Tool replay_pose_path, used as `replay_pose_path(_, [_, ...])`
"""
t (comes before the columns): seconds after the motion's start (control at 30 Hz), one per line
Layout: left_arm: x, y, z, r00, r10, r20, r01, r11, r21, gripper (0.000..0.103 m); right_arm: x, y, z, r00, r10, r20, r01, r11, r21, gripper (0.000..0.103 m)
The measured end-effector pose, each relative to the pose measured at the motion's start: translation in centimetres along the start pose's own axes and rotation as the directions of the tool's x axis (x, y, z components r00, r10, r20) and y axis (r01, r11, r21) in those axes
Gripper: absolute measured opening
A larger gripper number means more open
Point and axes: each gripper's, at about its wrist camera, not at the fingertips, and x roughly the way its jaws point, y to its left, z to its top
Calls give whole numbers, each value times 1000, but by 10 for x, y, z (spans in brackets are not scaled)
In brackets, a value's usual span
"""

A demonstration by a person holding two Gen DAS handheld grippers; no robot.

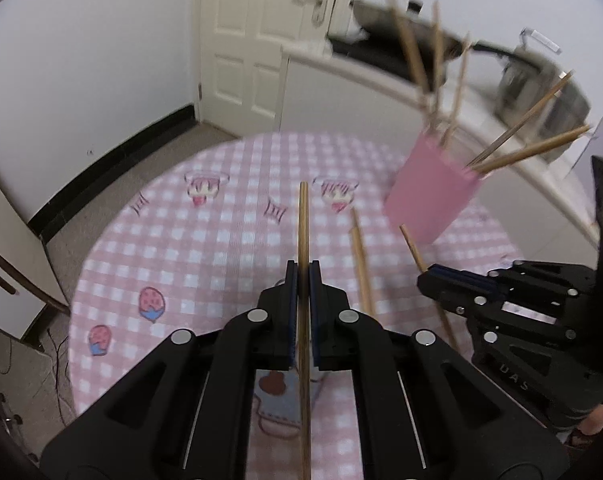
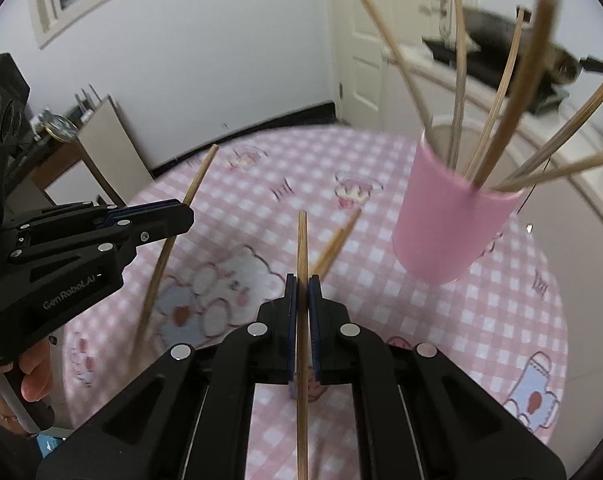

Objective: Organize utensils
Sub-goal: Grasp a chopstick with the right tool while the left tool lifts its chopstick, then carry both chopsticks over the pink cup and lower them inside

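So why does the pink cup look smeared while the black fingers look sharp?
Motion blur: in the left wrist view the pink cup and its chopsticks streak, likewise in the right wrist view; the fingers travel with each camera, staying crisp. The fisheye bends the table edge.

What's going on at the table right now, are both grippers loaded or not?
Both are loaded. A person holds a gripper in each hand: the left gripper is shut on one chopstick, and the right gripper is shut on another chopstick. The pink cup on the checked tablecloth already holds several chopsticks. One loose chopstick lies on the cloth between the two grippers.
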Motion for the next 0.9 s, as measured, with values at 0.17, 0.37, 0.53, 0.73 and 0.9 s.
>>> replay_pose_path(0.17, [-48,-12,3,995,-22,93,22,1000,2,5,-50,5,5,995,26,92,-25,1000,-11,4])
replay_pose_path(0.37, [-97,-38,3,975,-23,221,22,1000,10,5,-98,4,4,983,26,179,-24,1000,-15,4])
replay_pose_path(0.53, [-118,-58,7,955,-48,293,43,999,23,5,-130,-9,3,969,11,245,-10,1000,-4,4])
replay_pose_path(0.73, [-130,-76,22,935,-84,345,77,996,34,5,-163,-31,11,947,-19,321,14,1000,19,4])
replay_pose_path(0.9, [-131,-87,41,916,-98,389,93,995,30,5,-184,-44,24,921,-50,386,43,999,27,4])
